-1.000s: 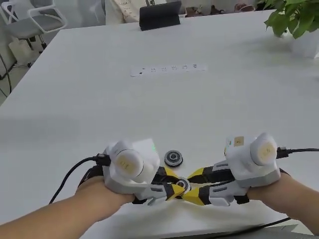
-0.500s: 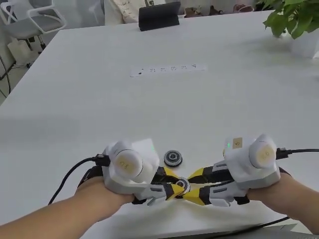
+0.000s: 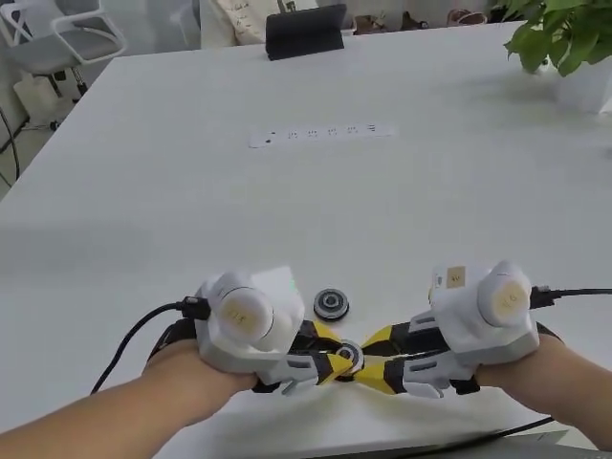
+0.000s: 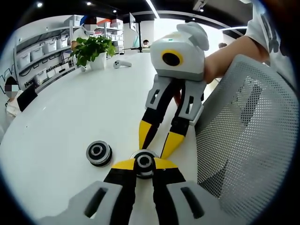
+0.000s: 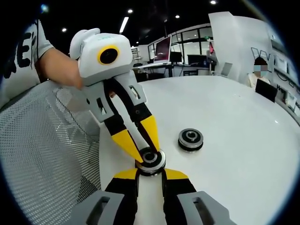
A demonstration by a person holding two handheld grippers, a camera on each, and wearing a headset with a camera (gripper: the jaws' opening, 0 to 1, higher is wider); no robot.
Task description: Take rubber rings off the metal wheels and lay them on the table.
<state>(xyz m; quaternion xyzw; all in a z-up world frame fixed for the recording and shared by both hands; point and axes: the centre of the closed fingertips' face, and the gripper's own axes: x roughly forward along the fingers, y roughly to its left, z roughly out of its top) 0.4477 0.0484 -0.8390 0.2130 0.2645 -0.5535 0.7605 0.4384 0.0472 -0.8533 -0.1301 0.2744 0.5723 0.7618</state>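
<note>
Item under inspection: the gripped wheel (image 3: 346, 357), a small round metal wheel with a silver hub, a dark centre and a black outer band. It sits low over the near edge of the white table (image 3: 316, 210), between the two grippers, which meet nose to nose. The left gripper (image 4: 144, 165) is clenched on it, one yellow tip at each side. The right gripper (image 5: 151, 174) grasps the same wheel from the opposite side, its tips bearing on the rim. A loose wheel (image 3: 332, 303) of the same kind lies flat on the table just beyond the grippers, touching nothing, with its black ring (image 5: 190, 147) in place around the hub. Whether the ring on the gripped wheel is seated or partly lifted cannot be told. Farther off on the table lie a white power strip (image 3: 322, 133) and a potted plant (image 3: 559, 33).
</note>
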